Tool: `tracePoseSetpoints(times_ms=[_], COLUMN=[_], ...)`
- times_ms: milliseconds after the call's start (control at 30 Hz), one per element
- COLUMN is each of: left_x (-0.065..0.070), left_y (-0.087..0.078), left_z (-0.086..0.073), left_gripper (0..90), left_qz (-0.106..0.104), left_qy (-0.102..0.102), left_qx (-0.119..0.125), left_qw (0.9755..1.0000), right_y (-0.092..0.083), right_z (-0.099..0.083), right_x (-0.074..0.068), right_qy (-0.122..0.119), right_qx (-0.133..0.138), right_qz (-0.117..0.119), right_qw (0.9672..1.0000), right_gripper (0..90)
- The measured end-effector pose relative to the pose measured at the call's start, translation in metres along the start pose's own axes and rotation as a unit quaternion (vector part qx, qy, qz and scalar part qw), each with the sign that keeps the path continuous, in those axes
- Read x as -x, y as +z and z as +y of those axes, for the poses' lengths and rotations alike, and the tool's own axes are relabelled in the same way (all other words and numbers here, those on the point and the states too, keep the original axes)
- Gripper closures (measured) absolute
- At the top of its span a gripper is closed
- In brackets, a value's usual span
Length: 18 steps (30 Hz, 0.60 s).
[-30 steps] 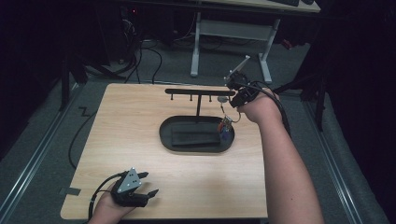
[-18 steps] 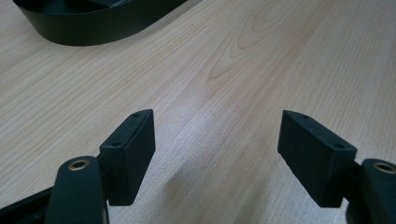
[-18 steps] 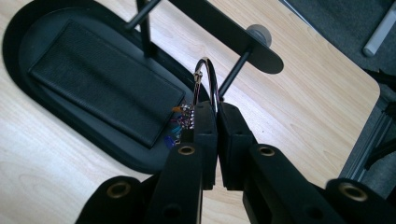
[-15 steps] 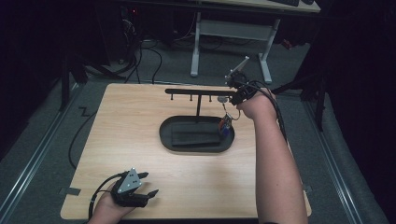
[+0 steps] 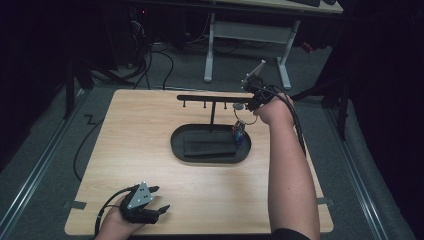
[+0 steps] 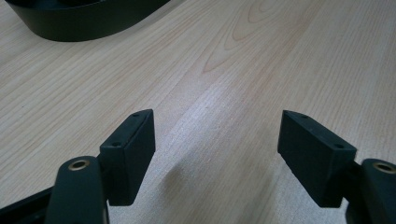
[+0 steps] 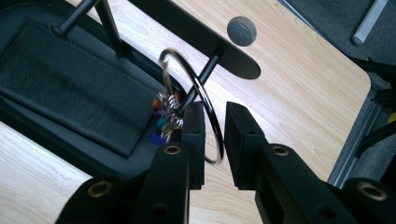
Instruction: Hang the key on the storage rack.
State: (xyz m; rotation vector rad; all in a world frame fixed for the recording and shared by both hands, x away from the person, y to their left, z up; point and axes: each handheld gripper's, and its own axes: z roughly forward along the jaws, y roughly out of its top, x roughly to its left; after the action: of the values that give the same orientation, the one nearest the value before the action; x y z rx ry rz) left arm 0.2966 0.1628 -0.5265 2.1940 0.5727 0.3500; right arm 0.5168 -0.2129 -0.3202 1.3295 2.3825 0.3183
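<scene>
Two tools | right tool (image 7: pixel 215 140) jaws just opening, ring (image 7: pixel 196 93) between | left tool (image 6: pixel 217 158) agape

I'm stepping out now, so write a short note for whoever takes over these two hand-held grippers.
Right hand-held gripper: jaws have just been opening; the metal ring sits between them, apparently not clamped.
The ring, with small coloured charms, appears to hang on a peg of the black rack above the black oval tray.
Left hand-held gripper: open, holding nothing, low over the wooden table.
Left: back the right one off, check the ring stays.
</scene>
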Motion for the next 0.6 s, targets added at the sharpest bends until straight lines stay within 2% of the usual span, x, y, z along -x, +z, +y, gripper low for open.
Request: tracePoseSetpoints(times_ms=[167, 300, 400, 467, 600], left_x=[-0.001, 0.001, 0.003, 0.003, 0.004], left_y=[0.0, 0.002, 0.002, 0.002, 0.002], left_z=[0.001, 0.004, 0.004, 0.004, 0.004], left_gripper=[28.3, 28.3, 28.2, 28.2, 28.1], left_qz=[-0.003, -0.003, -0.002, -0.002, -0.002], left_qy=[-0.003, 0.003, 0.006, 0.007, 0.006], left_qx=[0.002, 0.001, 0.001, 0.001, 0.001], left_qw=[1.0, 1.0, 1.0, 1.0, 1.0], right_y=[-0.008, -0.014, -0.02, -0.021, -0.019], right_z=[-0.003, -0.01, -0.018, -0.026, -0.04], right_x=[-0.001, -0.006, -0.006, -0.006, -0.01], right_qy=[0.015, 0.015, 0.024, 0.037, 0.043], right_qx=[0.021, 0.037, 0.052, 0.064, 0.08], right_qz=[-0.018, -0.024, -0.024, -0.016, -0.018], right_qw=[0.9995, 0.9989, 0.9981, 0.9971, 0.9957], right_gripper=[68.2, 59.4, 52.4, 48.6, 45.4])
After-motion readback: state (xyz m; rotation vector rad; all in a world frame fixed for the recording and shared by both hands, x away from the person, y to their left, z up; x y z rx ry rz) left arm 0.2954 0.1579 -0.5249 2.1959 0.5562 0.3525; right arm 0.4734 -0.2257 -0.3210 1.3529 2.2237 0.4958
